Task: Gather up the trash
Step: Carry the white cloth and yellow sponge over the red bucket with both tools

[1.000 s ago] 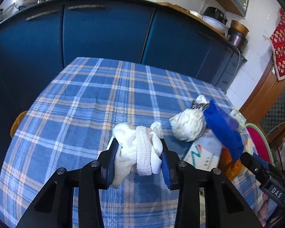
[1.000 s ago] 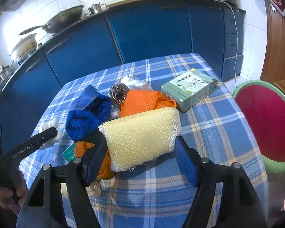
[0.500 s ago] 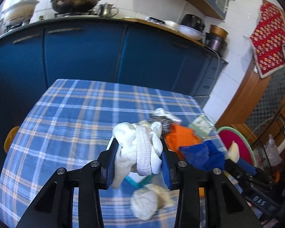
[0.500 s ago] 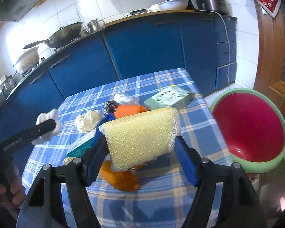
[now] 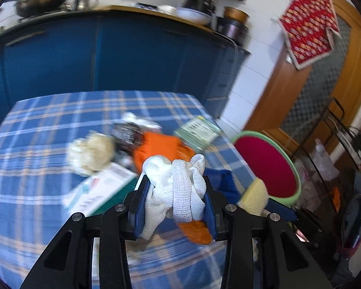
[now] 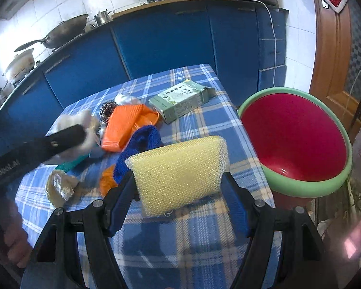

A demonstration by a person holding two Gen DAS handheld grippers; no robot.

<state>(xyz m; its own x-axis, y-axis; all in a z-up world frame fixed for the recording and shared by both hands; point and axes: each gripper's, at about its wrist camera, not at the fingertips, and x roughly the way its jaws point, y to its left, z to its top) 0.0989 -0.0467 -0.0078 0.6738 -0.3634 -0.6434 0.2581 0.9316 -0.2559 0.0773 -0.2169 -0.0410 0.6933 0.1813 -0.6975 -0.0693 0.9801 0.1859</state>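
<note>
My left gripper [image 5: 174, 200] is shut on a bunched white cloth [image 5: 175, 187], held above the blue plaid table [image 5: 36, 144]. In the right wrist view the left gripper [image 6: 69, 136] shows as a black finger at the left, the white cloth [image 6: 84, 120] beside it. My right gripper [image 6: 179, 185] is shut on a yellow mesh sponge [image 6: 178, 171], near the table's right edge; the sponge's tip [image 5: 254, 196] also shows in the left wrist view. A red basin with a green rim [image 6: 298, 142] [image 5: 264, 166] stands just beyond that edge.
On the table lie an orange bag [image 6: 125, 125], a blue knitted cloth [image 6: 142, 142], a steel scourer [image 6: 108, 110], a green box [image 6: 183, 98], a crumpled cream wad [image 6: 59, 187] and a white-green box [image 5: 98, 187]. Blue cabinets [image 6: 168, 38] stand behind. A hand [image 6: 9, 240] holds the left gripper.
The left gripper has swung right with the white cloth, so the red basin has come into its view. The right gripper has shifted towards the basin with the sponge.
</note>
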